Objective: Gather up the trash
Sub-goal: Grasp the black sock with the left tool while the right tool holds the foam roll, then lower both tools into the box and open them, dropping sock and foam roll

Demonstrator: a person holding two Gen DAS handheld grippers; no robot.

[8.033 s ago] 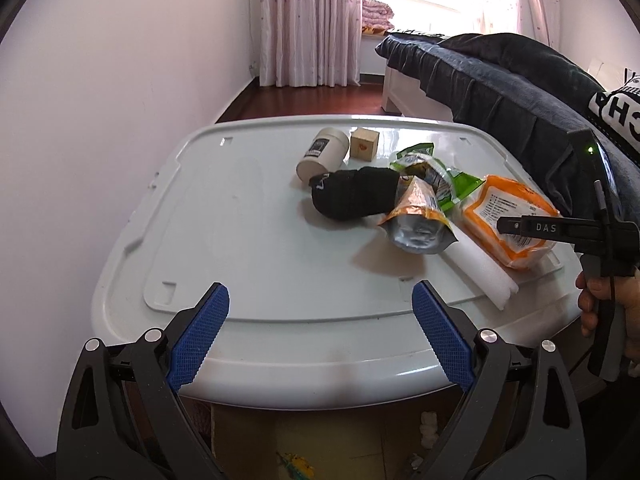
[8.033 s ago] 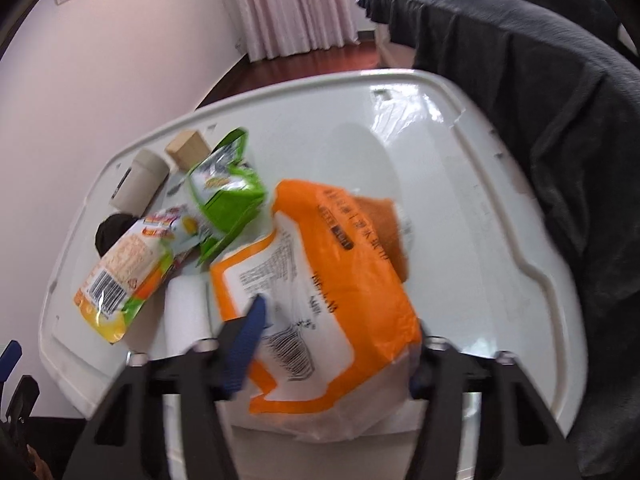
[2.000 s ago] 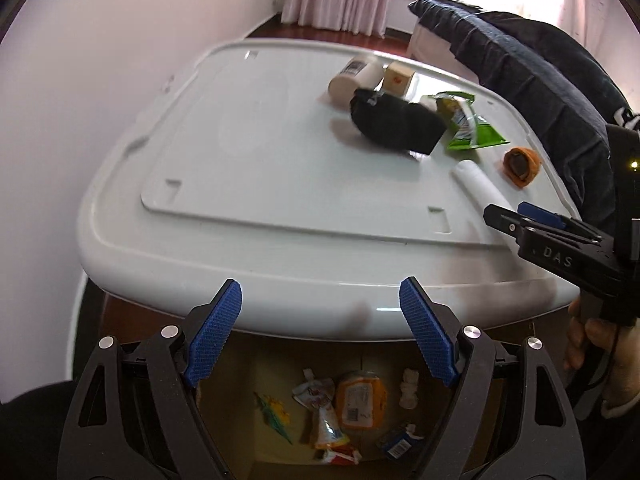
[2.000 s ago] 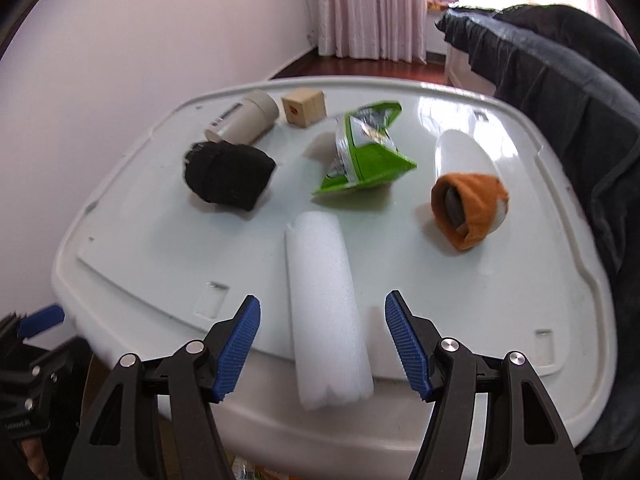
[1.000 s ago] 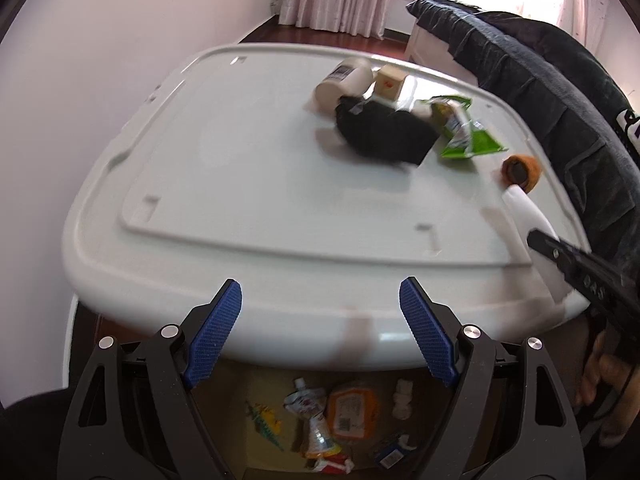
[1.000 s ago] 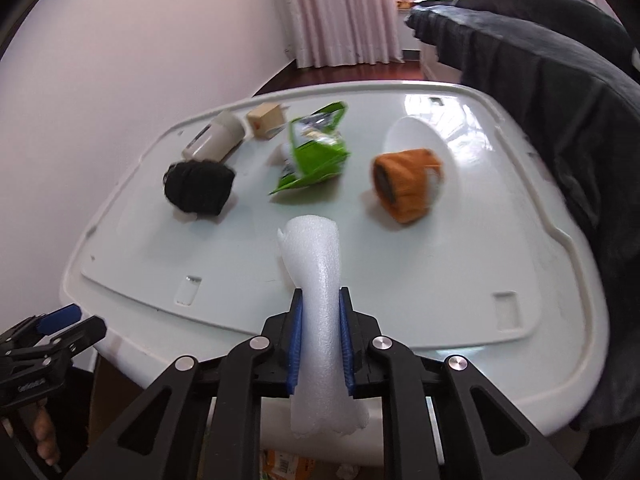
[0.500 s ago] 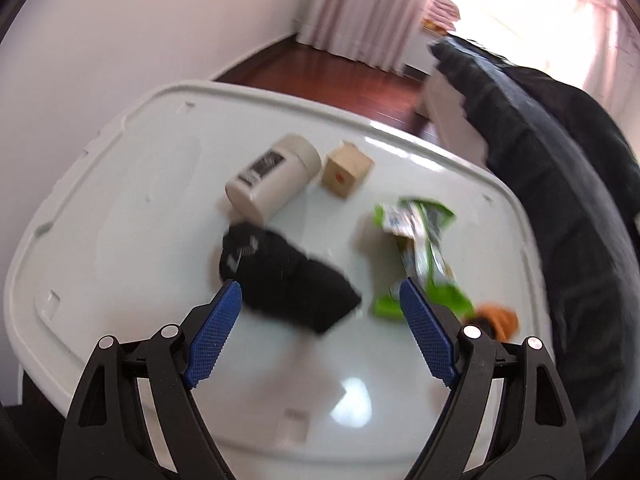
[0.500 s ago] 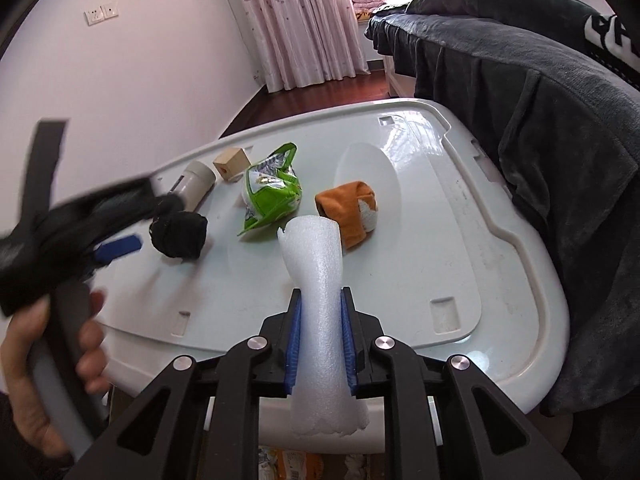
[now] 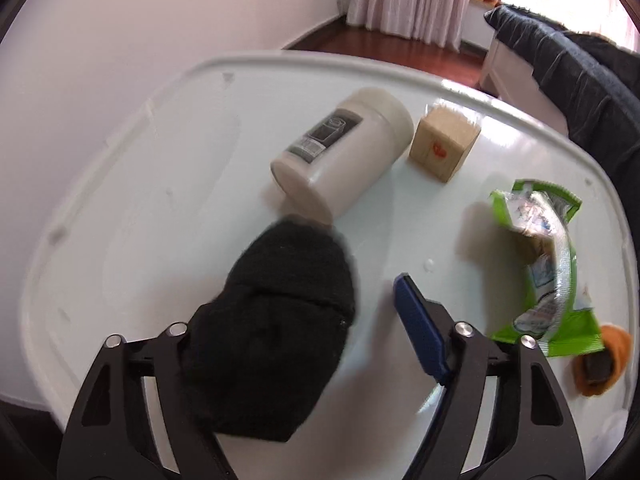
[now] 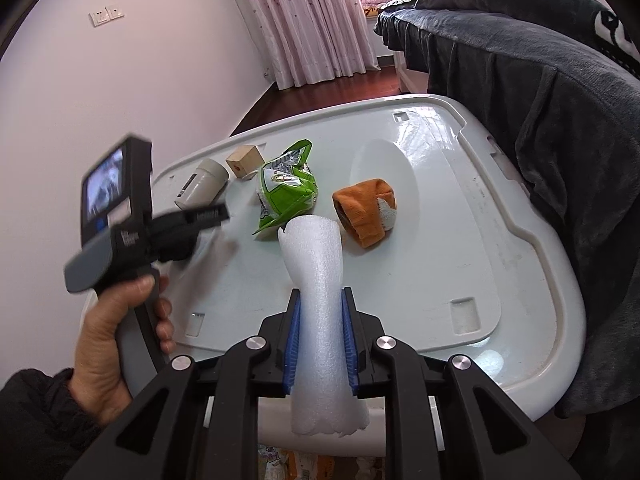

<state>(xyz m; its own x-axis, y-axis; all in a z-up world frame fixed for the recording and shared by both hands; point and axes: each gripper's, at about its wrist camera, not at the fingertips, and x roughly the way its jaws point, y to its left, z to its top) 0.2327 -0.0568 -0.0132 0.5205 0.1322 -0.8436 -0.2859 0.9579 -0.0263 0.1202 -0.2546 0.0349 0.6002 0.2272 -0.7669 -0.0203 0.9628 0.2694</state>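
**What sits around your work area**

In front of you the white desk (image 9: 160, 200) carries a cream jar (image 9: 340, 152) lying on its side, its grey label facing up. Just beside the jar's far end stands a small wooden block (image 9: 444, 148) with a red mark on one face. Along your right runs a bed under a dark blanket (image 10: 540, 80). Beyond the desk you see dark wooden floor (image 10: 320, 92), pink curtains (image 10: 312, 20) and a wall socket (image 10: 106, 16).

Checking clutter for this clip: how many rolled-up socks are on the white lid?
2: a black sock sits between the left gripper's open jaws, and an orange sock lies right of the green snack bag. Others may be hidden.
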